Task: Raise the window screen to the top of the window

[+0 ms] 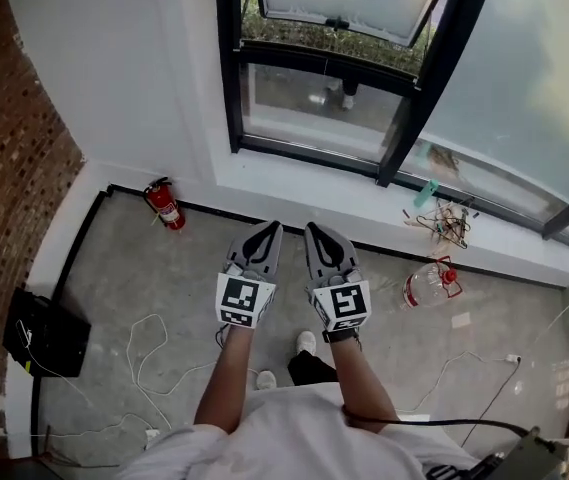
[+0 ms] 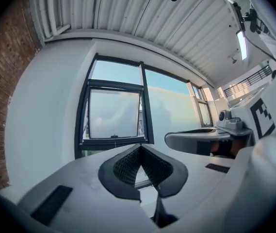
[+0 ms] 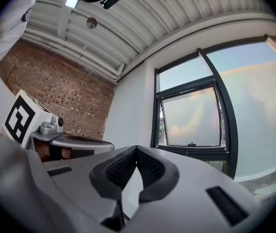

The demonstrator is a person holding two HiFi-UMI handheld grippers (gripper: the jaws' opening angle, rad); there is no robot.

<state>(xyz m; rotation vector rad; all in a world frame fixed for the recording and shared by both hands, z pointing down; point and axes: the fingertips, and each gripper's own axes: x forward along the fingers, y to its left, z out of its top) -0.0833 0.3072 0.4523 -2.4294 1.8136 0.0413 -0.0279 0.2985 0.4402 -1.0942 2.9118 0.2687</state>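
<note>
I'm holding left gripper and right gripper pressed shut, empty, short of the window; stepping closer, I'm risking tripping on the cable.

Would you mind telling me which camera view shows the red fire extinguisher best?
The head view: the fire extinguisher sits on the floor at the foot of the wall, left of the window, unobstructed. Both gripper views look level at the window, well above the floor, so neither shows it.

The left gripper, jaws closed and empty, points at the dark-framed window.
</note>
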